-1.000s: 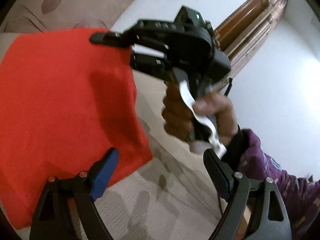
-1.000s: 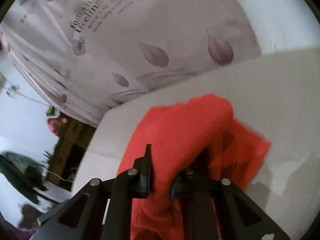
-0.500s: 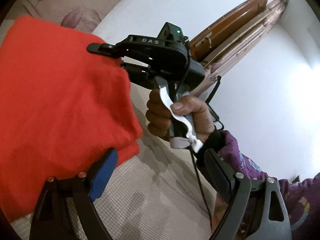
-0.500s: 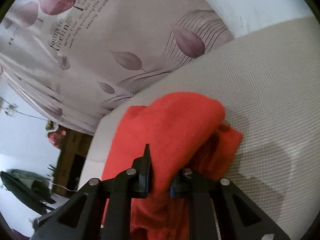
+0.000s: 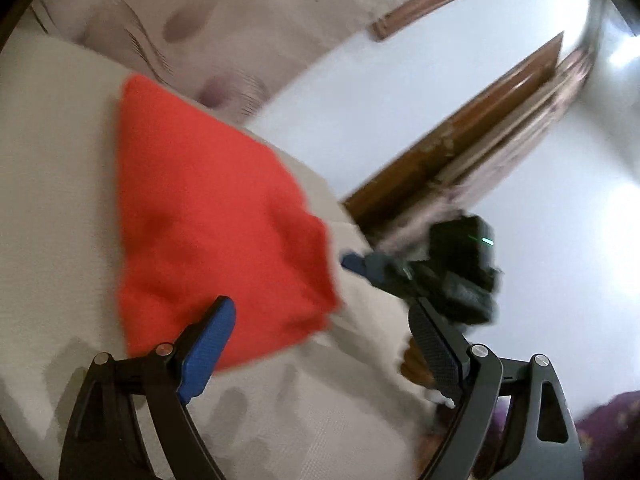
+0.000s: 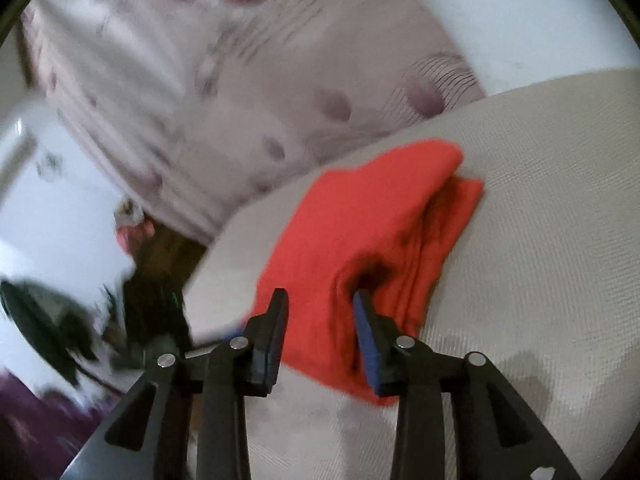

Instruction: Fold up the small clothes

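**One red cloth, two grippers**

One folded red cloth [image 5: 208,216] lies on the beige bed [image 5: 52,184]. The left gripper [image 5: 320,344] stands wide, empty. The right gripper [image 6: 320,332], earlier clamped on the cloth, is opening, fabric loose between its jaws.

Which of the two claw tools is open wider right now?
The left gripper: its fingers stand far apart with nothing between them. The right gripper is narrower; its jaws are only now opening, with an edge of the red cloth between them.
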